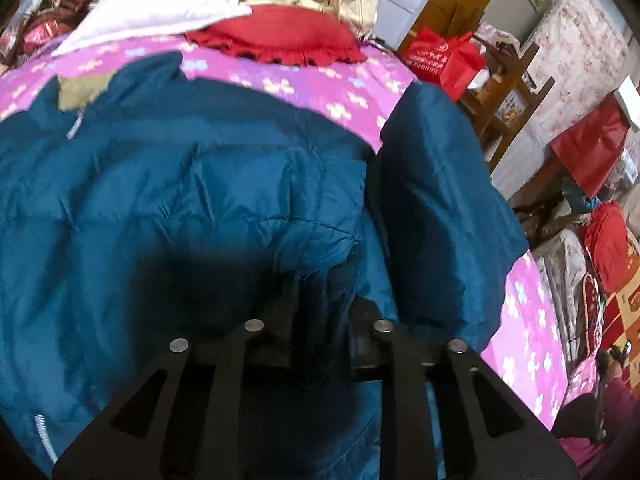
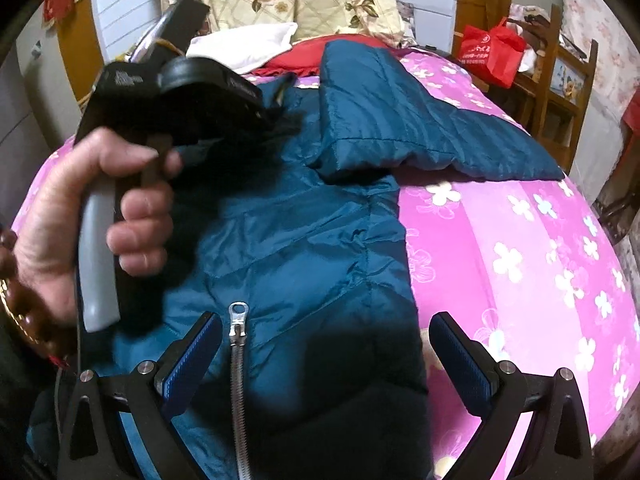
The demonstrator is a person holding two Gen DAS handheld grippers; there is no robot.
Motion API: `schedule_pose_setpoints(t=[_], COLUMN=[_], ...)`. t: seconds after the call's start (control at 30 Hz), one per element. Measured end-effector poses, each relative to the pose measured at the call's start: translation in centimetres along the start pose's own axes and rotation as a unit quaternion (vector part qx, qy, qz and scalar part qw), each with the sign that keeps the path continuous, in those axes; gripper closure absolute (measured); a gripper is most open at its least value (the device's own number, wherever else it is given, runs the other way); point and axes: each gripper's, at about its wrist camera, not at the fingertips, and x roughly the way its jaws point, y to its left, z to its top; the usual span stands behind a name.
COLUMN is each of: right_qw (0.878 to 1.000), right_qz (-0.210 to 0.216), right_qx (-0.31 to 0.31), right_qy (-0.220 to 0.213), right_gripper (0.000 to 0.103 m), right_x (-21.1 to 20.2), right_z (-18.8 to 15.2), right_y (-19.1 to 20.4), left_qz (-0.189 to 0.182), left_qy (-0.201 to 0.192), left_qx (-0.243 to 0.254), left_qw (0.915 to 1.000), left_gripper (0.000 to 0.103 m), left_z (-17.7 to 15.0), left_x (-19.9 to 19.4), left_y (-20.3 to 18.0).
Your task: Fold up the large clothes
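Note:
A teal quilted puffer jacket [image 1: 180, 200] lies on a pink flowered bedspread [image 1: 304, 84]. My left gripper [image 1: 320, 320] is shut on a bunched fold of the jacket's fabric, near a sleeve [image 1: 440, 208]. In the right wrist view the jacket [image 2: 304, 248] lies front up with its silver zipper [image 2: 238, 344] between my fingers. My right gripper [image 2: 324, 340] is open just above the jacket, holding nothing. One sleeve [image 2: 400, 120] stretches toward the far right. The hand-held left gripper [image 2: 176, 92] shows at the upper left, over the jacket.
A red ruffled cushion [image 1: 280, 40] and a white pillow [image 1: 160, 4] lie at the head of the bed. A red bag [image 2: 492, 52] and wooden chair [image 2: 560, 88] stand beside the bed on the right. The bedspread [image 2: 520, 260] shows bare right of the jacket.

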Motion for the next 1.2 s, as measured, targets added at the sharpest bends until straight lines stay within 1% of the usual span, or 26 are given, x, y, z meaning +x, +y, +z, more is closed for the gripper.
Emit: schedule_pose_setpoints(t=[0.03, 0.07, 0.1, 0.17, 0.23, 0.33, 0.4, 0.47, 0.5, 0.57, 0.6, 0.67, 0.7, 0.73, 0.8, 0.83, 0.87, 0.9, 0.93, 1.0, 1.03, 1.07, 1.13, 1.17, 1.2], right_qw=[1.000, 1.000, 1.000, 1.000, 1.000, 1.000, 1.000, 0.999, 0.998, 0.996, 0.995, 0.990, 0.988, 0.984, 0.979, 0.980, 0.985, 0.990, 0.993, 0.996, 0.995, 0.994, 0.994, 0.991, 0.987], right_qz=[0.001, 0.000, -0.001, -0.001, -0.003, -0.002, 0.006, 0.026, 0.039, 0.059, 0.073, 0.115, 0.131, 0.156, 0.185, 0.183, 0.163, 0.131, 0.104, 0.080, 0.087, 0.095, 0.106, 0.128, 0.158], right_qx=[0.003, 0.004, 0.004, 0.006, 0.006, 0.005, 0.010, 0.023, 0.029, 0.023, 0.020, 0.024, 0.027, 0.037, 0.041, 0.031, 0.022, 0.022, 0.029, 0.046, 0.054, 0.052, 0.031, 0.028, 0.030], right_qy=[0.000, 0.000, -0.002, -0.007, -0.011, -0.013, -0.021, -0.038, -0.049, -0.068, -0.072, -0.083, -0.083, -0.083, -0.079, -0.072, -0.058, -0.048, -0.041, -0.019, -0.005, 0.000, -0.004, -0.008, -0.015], right_gripper=[0.001, 0.001, 0.001, 0.001, 0.001, 0.001, 0.001, 0.001, 0.001, 0.001, 0.001, 0.001, 0.001, 0.001, 0.001, 0.001, 0.001, 0.001, 0.001, 0.001, 0.001, 0.001, 0.001, 0.007, 0.017], right_x=[0.0, 0.0, -0.1, -0.3, -0.5, -0.6, -0.8, -1.3, -1.5, -1.3, -1.0, 0.0, 0.5, 1.6, 3.6, 5.1, 6.7, 8.0, 9.1, 11.3, 12.3, 12.7, 12.7, 12.6, 12.3], right_z=[0.1, 0.1, 0.2, 0.5, 0.6, 0.9, 1.0, 1.5, 2.1, 4.1, 5.4, 8.1, 9.1, 10.6, 12.5, 13.4, 13.8, 13.9, 13.8, 13.4, 13.1, 13.0, 12.9, 12.9, 12.8], right_y=[-0.1, -0.1, -0.1, 0.1, 0.3, 0.8, 1.0, 1.1, 1.2, 1.7, 1.9, 2.2, 2.4, 2.8, 3.8, 4.6, 5.1, 5.2, 5.0, 4.4, 4.2, 4.3, 5.0, 5.1, 4.9], left_qz=[-0.006, -0.011, -0.019, -0.022, -0.014, 0.006, 0.044, 0.113, 0.151, 0.232, 0.256, 0.277, 0.286, 0.290, 0.303, 0.306, 0.311, 0.322, 0.323, 0.309, 0.304, 0.304, 0.305, 0.305, 0.305], left_qy=[0.000, 0.000, 0.001, -0.004, -0.013, -0.039, -0.060, -0.083, -0.093, -0.107, -0.116, -0.137, -0.147, -0.151, -0.148, -0.140, -0.122, -0.100, -0.096, -0.098, -0.094, -0.090, -0.084, -0.084, -0.085], left_qx=[0.001, 0.003, 0.008, 0.016, 0.026, 0.025, 0.016, 0.009, 0.006, -0.012, -0.027, -0.066, -0.091, -0.110, -0.145, -0.151, -0.157, -0.167, -0.177, -0.191, -0.197, -0.200, -0.205, -0.207, -0.206], left_qw=[1.0000, 0.9999, 0.9998, 0.9996, 0.9995, 0.9989, 0.9971, 0.9901, 0.9842, 0.9668, 0.9593, 0.9486, 0.9426, 0.9386, 0.9300, 0.9295, 0.9295, 0.9263, 0.9247, 0.9265, 0.9273, 0.9270, 0.9261, 0.9257, 0.9257], left_gripper=[0.077, 0.069, 0.066, 0.058, 0.053, 0.052, 0.052, 0.052, 0.052, 0.052, 0.052, 0.052, 0.051, 0.047, 0.045, 0.045, 0.045, 0.045, 0.045, 0.045, 0.043, 0.039, 0.037, 0.037, 0.037], left_z=[-0.1, -0.2, -0.2, -0.4, -0.8, -1.7, -2.2, -3.0, -3.5, -4.5, -4.9, -5.6, -6.0, -6.4, -7.3, -7.5, -7.7, -7.7, -7.8, -7.8, -7.9, -7.9, -7.7, -7.6, -7.6], left_x=[0.0, 0.0, -0.5, -1.6, -3.6, -7.6, -10.4, -13.3, -14.7, -17.2, -18.3, -20.1, -20.7, -21.0, -20.9, -20.4, -20.0, -19.4, -19.3, -19.4, -19.2, -19.0, -18.7, -18.7, -18.7], left_y=[0.0, -0.1, -0.2, -0.2, 0.4, 3.2, 6.0, 9.3, 11.0, 14.7, 16.4, 19.6, 21.2, 22.5, 25.0, 25.7, 26.8, 27.7, 28.2, 28.8, 29.0, 29.1, 29.1, 29.0, 28.9])
